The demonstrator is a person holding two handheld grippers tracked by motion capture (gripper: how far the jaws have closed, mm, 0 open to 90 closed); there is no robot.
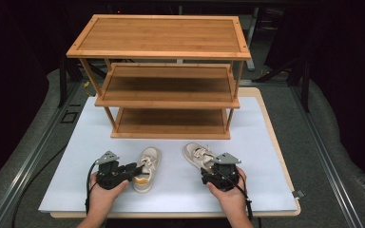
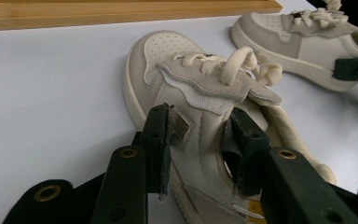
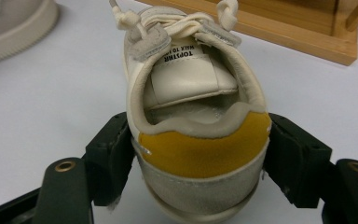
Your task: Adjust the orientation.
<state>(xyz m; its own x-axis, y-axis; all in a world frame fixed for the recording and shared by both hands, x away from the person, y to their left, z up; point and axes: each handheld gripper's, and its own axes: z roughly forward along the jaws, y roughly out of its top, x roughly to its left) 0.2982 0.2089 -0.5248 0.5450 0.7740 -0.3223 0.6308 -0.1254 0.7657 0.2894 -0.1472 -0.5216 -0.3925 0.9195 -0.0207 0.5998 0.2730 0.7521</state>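
The left gripper [image 1: 134, 169] reaches in from the side toward a cream low-top sneaker with chunky laces [image 1: 147, 168] lying on the pale blue-white table mat [image 1: 76, 156]. In the left gripper view its black jaws straddle the side wall of that shoe [image 2: 200, 107], one outside, one inside the opening, pads touching the wall, so it grips the shoe's side. The right gripper [image 1: 208, 172] sits behind the second cream sneaker with a mustard-yellow heel patch [image 1: 197, 154]. In the right gripper view both jaws press against the two flanks of the heel [image 3: 200, 154], clamped on it. Beyond both claws, past the shoes' toes, stands a three-tier bamboo shoe rack [image 1: 164, 76]; the two sneakers lie near each other between claws and rack
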